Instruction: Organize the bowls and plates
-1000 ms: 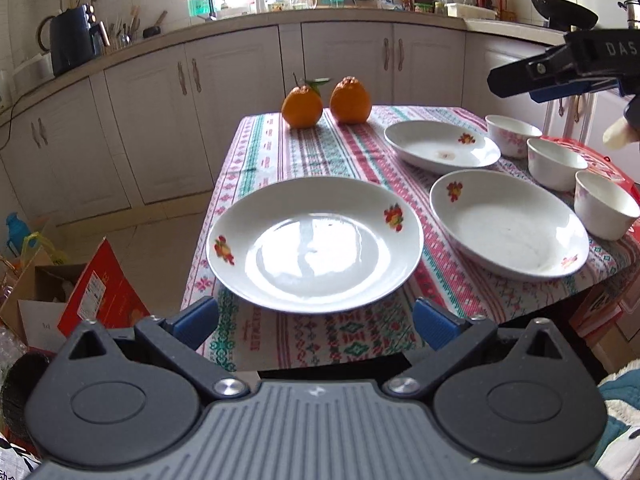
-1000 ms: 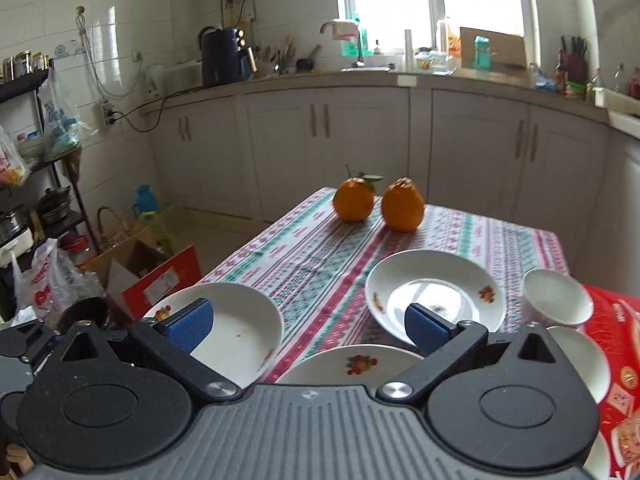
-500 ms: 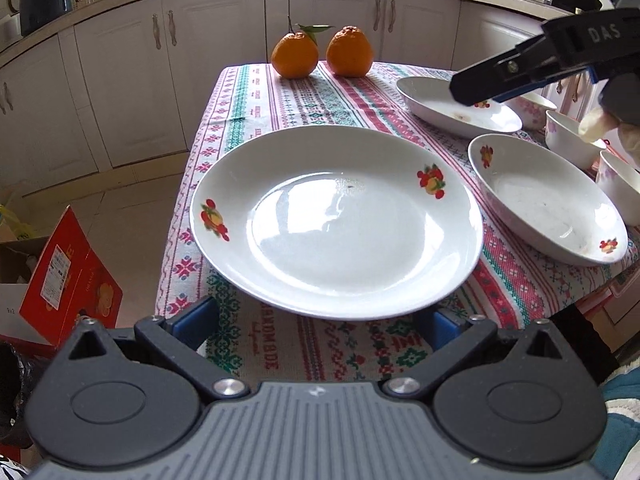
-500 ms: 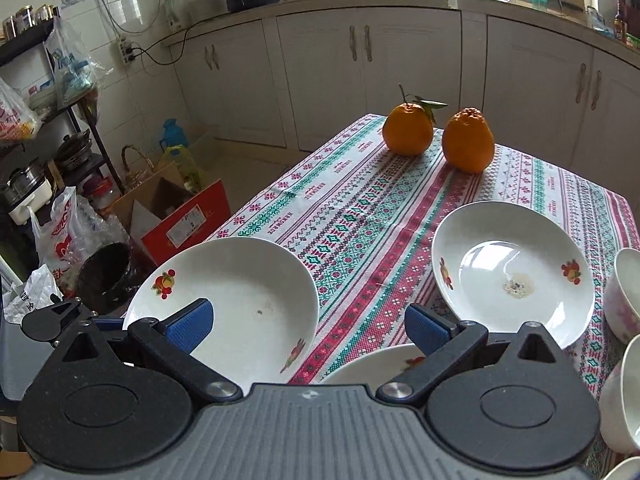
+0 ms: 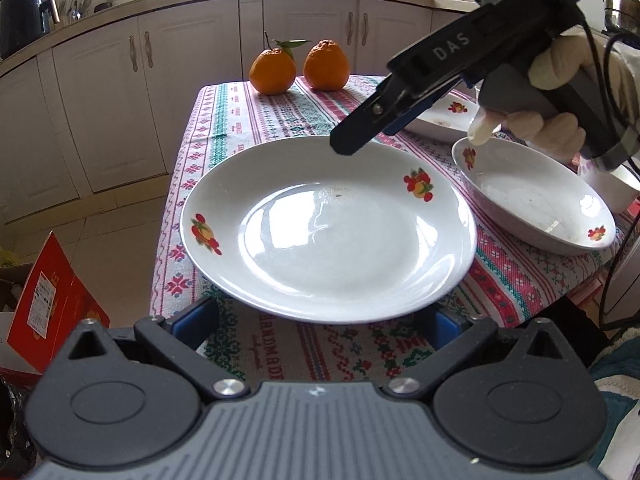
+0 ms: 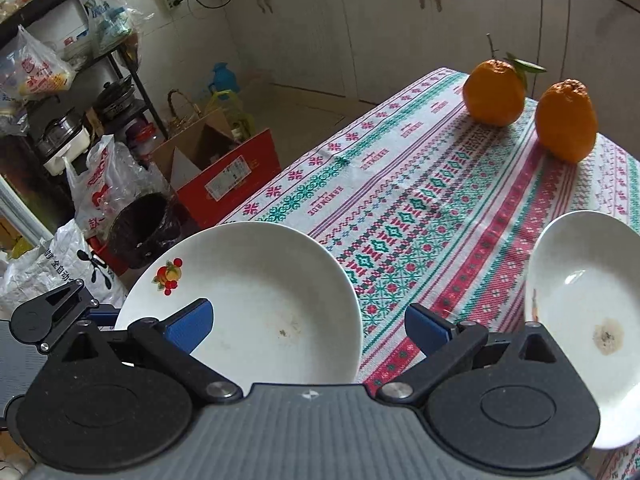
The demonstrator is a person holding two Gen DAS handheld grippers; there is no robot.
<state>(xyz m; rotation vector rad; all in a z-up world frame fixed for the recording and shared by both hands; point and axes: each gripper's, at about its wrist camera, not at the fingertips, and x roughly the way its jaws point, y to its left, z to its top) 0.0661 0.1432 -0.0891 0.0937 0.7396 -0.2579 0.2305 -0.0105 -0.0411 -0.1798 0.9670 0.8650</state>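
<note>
A glossy white round ceramic plate (image 5: 328, 232) with red-and-yellow fruit motifs at nine and two o'clock lies on a woven tablecloth (image 5: 256, 120) striped pink, green and white, beside two orange citrus fruits (image 5: 273, 71).

Soft daylight from the far window glares on the glossy white floral-print plate (image 5: 328, 232); fisheye distortion bends and darkens frame edges.
</note>
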